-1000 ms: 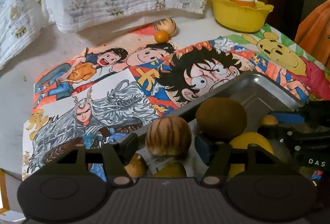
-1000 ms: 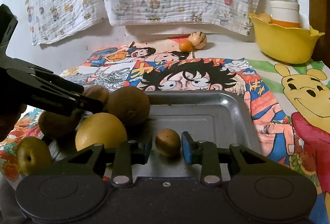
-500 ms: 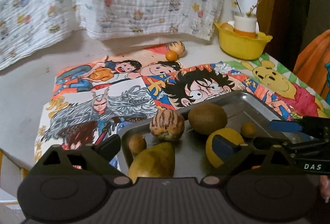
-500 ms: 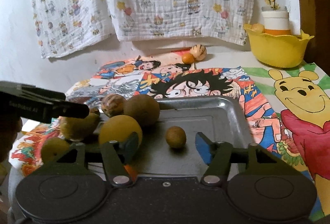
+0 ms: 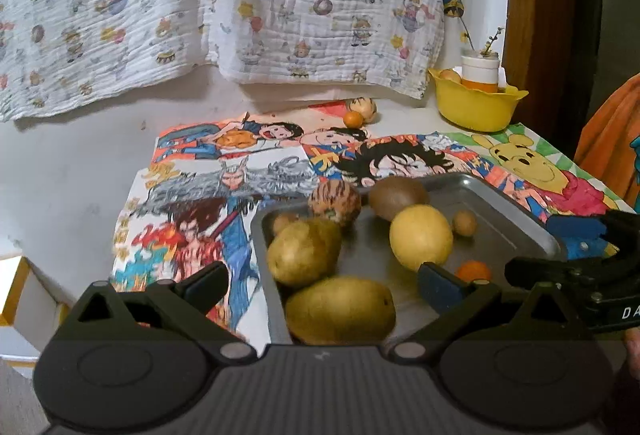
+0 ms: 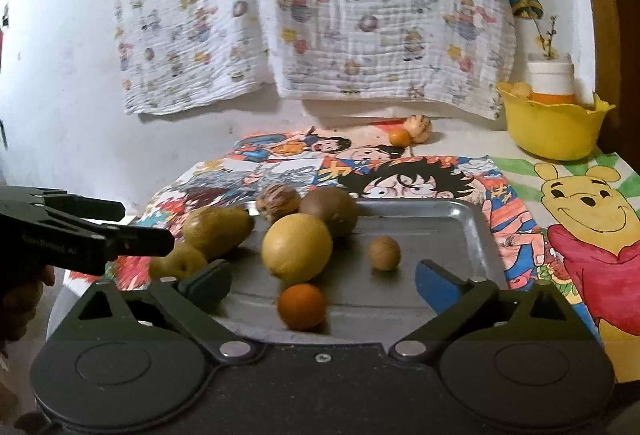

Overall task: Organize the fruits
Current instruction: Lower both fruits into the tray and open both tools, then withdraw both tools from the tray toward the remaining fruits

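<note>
A metal tray [image 5: 520, 211] [image 6: 440, 231] holds a striped round fruit [image 5: 334, 205], a kiwi [image 5: 398, 197], a yellow round fruit [image 6: 297, 248], a small brown fruit [image 6: 384, 253], a small orange [image 6: 302, 306] and two pears [image 5: 304, 253] [image 5: 340, 309]. My left gripper [image 5: 324, 283] hangs over the tray's near left corner, its jaws opening wide; the nearer pear lies below them, untouched. My right gripper [image 6: 324, 277] is at the tray's front edge, jaws opening, with the small orange lying loose between its fingers.
A second striped fruit [image 6: 418, 123] and a small orange [image 6: 400, 137] lie on the cartoon mat at the back. A yellow bowl [image 6: 552, 127] with a white jar stands at the back right. A printed cloth hangs on the wall behind.
The left jaws let go of the striped fruit and the right jaws let go of the small brown fruit. Both grippers opened wide and drew back from the tray.
</note>
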A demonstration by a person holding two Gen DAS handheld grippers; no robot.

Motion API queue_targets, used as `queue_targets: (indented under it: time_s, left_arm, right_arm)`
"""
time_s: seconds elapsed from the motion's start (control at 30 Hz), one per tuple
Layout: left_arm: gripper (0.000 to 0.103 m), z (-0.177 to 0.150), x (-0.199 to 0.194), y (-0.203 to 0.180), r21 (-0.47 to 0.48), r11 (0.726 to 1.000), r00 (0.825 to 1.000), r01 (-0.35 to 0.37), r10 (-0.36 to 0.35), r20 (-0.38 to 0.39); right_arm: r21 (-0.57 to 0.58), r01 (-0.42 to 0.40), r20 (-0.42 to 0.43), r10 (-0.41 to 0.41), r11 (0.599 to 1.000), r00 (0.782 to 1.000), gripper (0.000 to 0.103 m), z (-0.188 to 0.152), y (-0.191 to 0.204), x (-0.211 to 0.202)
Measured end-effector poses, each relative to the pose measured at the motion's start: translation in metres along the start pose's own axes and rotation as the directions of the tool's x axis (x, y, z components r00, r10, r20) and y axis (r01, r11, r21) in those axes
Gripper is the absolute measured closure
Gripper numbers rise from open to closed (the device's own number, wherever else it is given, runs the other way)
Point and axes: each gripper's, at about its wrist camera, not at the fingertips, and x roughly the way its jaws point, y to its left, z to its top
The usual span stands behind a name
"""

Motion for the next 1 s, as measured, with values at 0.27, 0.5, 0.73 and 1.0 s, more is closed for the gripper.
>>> queue_targets:
  time_s: [0.27,0.5,0.73,1.0]
  left_arm:
    - [0.001,-0.032,-0.013,-0.005,0.027,1.000,0.999,0.006,-0.005,-0.050]
    - [0.001,-0.047,-0.012,-0.004,0.040,0.999,0.994,-0.015,0.019,-0.104]
    - [0.001,-0.047,-0.009,0.007,0.018,0.999,0.990,-0.050,0.052,-0.128]
    - [0.001,-0.036,-0.010,0.024,-0.005,0.996,0.988,-0.085,0.084,-0.126]
  right_arm:
    - [-0.041,0.008,-0.045,-0.010,0.999,0.999,0.001,-0.016,0.008,-0.015]
    - [-0.037,0.087,-0.084,-0.090,0.995,0.992,0.001,-0.024,0.000,-0.022]
    - [-0.039,0.130,-0.093,-0.133,0.991,0.987,0.001,-0.027,-0.006,-0.024]
    - [-0.045,0.142,-0.090,-0.145,0.989,0.985,0.001,-0.021,-0.010,-0.019]
